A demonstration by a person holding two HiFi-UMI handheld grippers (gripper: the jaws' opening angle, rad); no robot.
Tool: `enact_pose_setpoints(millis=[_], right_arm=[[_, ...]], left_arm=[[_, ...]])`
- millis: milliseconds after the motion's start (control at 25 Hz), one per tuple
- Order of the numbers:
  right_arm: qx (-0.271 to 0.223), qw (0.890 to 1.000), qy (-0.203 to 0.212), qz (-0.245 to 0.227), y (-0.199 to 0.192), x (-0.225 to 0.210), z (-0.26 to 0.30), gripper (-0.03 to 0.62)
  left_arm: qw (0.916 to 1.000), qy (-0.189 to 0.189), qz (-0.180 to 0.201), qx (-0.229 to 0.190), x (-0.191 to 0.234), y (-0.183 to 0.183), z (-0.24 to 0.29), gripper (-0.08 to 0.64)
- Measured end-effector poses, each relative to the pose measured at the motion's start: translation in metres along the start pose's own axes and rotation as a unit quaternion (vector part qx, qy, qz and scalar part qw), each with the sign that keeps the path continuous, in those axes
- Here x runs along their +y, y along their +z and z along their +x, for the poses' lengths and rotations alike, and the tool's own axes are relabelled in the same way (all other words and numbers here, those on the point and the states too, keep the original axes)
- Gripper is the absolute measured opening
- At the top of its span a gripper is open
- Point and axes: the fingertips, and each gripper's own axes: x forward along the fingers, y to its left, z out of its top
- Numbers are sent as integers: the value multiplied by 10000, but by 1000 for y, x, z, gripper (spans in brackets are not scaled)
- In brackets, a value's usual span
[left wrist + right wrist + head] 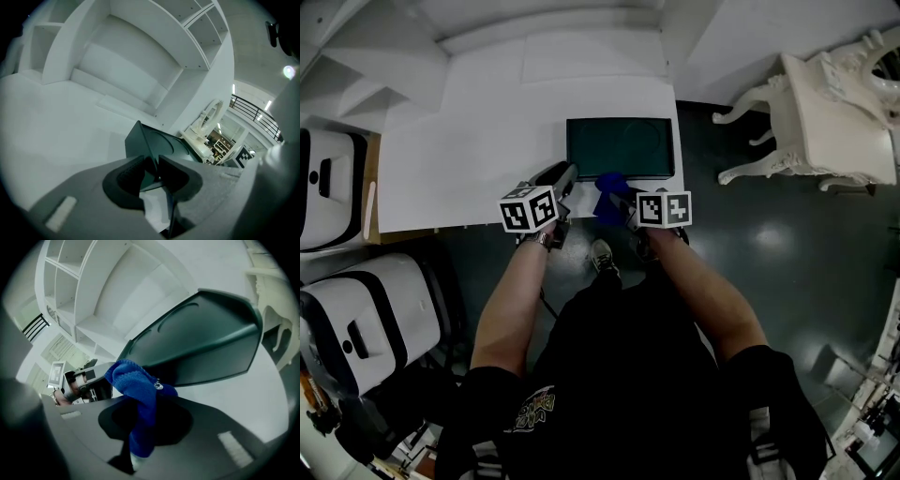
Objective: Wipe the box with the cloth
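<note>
My left hand-held gripper (563, 173) (157, 176) has its jaws drawn in on the near left corner of the dark green box (620, 147) (159, 145). In the left gripper view the box's corner edge runs straight down into the narrow slot between the two black pads.

The box lies flat on the white surface (469, 159), near its front right corner, lid side up with a round outline pressed into the top.

My right hand-held gripper (617, 195) (145, 420) is clamped on the blue cloth (607, 187) (138, 390). The cloth is pinched between the jaws, and a bunched fold sticks out past them. That fold sits at the box's (201, 343) near side, by its lower edge, and seems to be touching it.

The two grippers are close together at the front of the box, left at the corner and right just beside it. A white ornate chair (825, 122) stands off to my right on the dark floor.
</note>
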Motion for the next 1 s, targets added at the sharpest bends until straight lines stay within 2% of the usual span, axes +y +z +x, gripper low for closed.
enact_pose_setpoints(millis=[360, 760, 1000], right_arm=[[-97, 9999, 124, 23, 1, -14, -25, 95], [-270, 9992, -75, 288, 10, -47, -50, 95], [-489, 9973, -346, 434, 16, -75, -72, 94]], left_arm=[[10000, -1, 55, 11, -1, 0, 0, 97], [9999, -37, 104, 35, -3, 0, 1, 97], [9999, -27, 147, 42, 0, -1, 0, 97]])
